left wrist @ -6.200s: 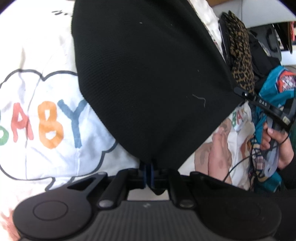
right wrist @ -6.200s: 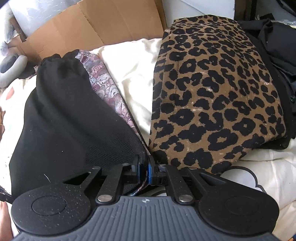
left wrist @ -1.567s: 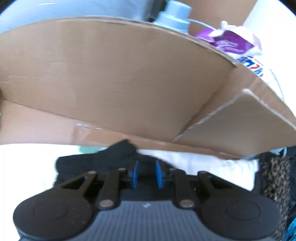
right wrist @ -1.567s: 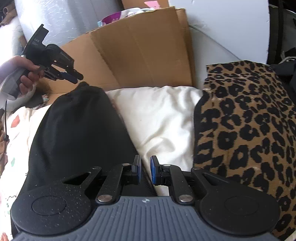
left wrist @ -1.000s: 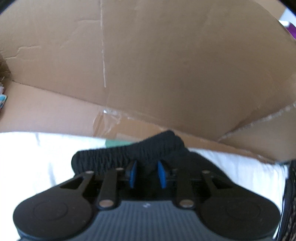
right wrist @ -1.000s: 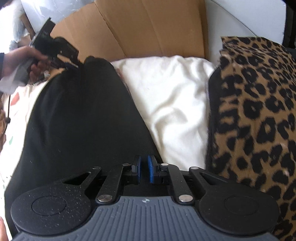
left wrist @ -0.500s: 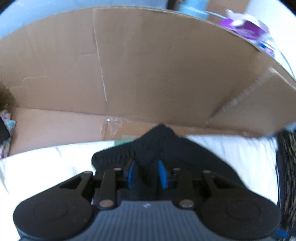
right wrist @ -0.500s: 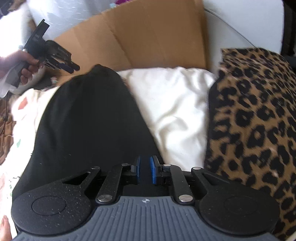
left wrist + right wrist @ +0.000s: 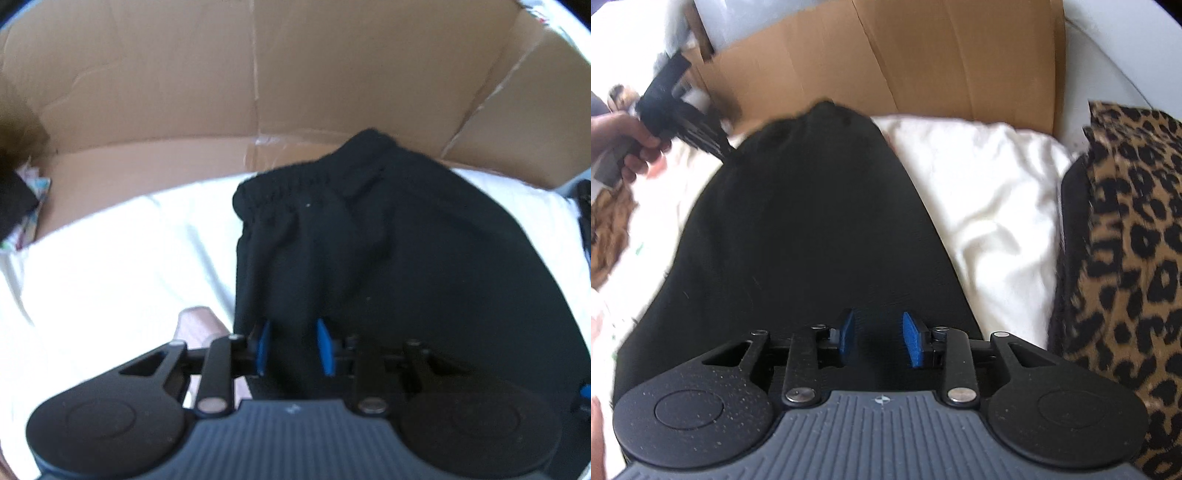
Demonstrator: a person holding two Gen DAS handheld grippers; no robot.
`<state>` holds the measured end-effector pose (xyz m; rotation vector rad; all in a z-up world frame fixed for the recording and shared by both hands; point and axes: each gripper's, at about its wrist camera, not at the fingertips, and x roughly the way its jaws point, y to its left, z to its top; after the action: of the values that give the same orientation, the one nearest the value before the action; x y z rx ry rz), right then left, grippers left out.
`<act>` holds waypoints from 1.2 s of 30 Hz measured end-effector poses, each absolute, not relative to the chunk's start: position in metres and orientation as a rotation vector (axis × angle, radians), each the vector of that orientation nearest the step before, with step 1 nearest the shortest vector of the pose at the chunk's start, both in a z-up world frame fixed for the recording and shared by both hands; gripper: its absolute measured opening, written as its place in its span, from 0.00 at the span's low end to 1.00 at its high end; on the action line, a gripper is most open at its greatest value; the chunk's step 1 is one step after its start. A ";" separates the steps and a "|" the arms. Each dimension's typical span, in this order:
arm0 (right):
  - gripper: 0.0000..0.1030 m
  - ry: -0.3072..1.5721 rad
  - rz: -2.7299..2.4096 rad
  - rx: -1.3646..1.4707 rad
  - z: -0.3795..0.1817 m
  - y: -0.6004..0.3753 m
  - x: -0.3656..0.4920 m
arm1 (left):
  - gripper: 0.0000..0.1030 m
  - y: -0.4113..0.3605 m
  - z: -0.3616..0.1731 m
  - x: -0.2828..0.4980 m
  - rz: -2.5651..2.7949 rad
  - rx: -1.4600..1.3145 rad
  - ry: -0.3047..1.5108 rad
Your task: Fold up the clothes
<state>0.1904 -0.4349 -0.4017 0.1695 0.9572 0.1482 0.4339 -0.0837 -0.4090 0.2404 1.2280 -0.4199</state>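
The black knitted garment with the gathered elastic waistband [image 9: 388, 266] is lying flat on the white bedding [image 9: 110, 266], and its waistband end is reaching almost to the brown cardboard sheet [image 9: 258, 74] that is standing behind the bedding. In the right wrist view the same garment [image 9: 798, 236] is running as one long dark strip from your right gripper up to that cardboard.

Your left gripper [image 9: 294, 347] is hanging over the left edge of the garment, near the waistband. Its blue pads are standing apart with black cloth between them, and I cannot tell if they are pressing on it. In the right wrist view this gripper [image 9: 683, 118] is blurred, its tip is meeting the garment's upper left edge, and your left hand [image 9: 628, 144] is gripping its handle.

Your right gripper [image 9: 878, 341] is staying over the near end of the garment. Its jaws have just been opening; the blue pads are now standing apart above the cloth and are not pinching it.

To the right of the garment, beyond a strip of bare bedding, the leopard-print fabric in brown and black [image 9: 1126, 240] is lying. To the left of the garment, close by the left gripper's body, a patch of bare skin [image 9: 195, 325] is showing on the bedding.
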 end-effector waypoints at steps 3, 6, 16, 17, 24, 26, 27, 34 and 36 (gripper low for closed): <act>0.34 0.996 0.135 0.151 -0.407 -0.441 0.184 | 0.34 -0.087 -0.419 0.437 -0.410 0.228 1.210; 0.34 1.021 0.126 0.135 -0.405 -0.447 0.177 | 0.32 -0.089 -0.415 0.433 -0.403 0.218 1.193; 0.35 1.085 0.095 0.124 -0.401 -0.457 0.151 | 0.31 -0.056 -0.363 0.382 -0.486 0.182 1.156; 0.35 1.087 0.093 0.126 -0.400 -0.458 0.148 | 0.31 -0.049 -0.358 0.375 -0.486 0.173 1.152; 0.35 1.060 0.129 0.124 -0.390 -0.439 0.140 | 0.33 0.003 -0.328 0.335 -0.449 0.138 1.141; 0.35 1.055 0.160 0.091 -0.392 -0.424 0.143 | 0.35 0.020 -0.323 0.317 -0.429 0.113 1.130; 0.35 1.053 0.173 0.076 -0.392 -0.417 0.145 | 0.35 0.027 -0.324 0.309 -0.421 0.105 1.126; 0.35 1.044 0.218 0.050 -0.392 -0.384 0.165 | 0.35 0.063 -0.346 0.248 -0.375 0.037 1.109; 0.35 1.056 0.226 0.025 -0.395 -0.376 0.167 | 0.35 0.065 -0.357 0.232 -0.387 0.008 1.115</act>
<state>0.1669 -0.3757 -0.3949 0.0254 1.0562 0.2260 0.2321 0.0651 -0.3568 0.0078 1.1155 -0.3870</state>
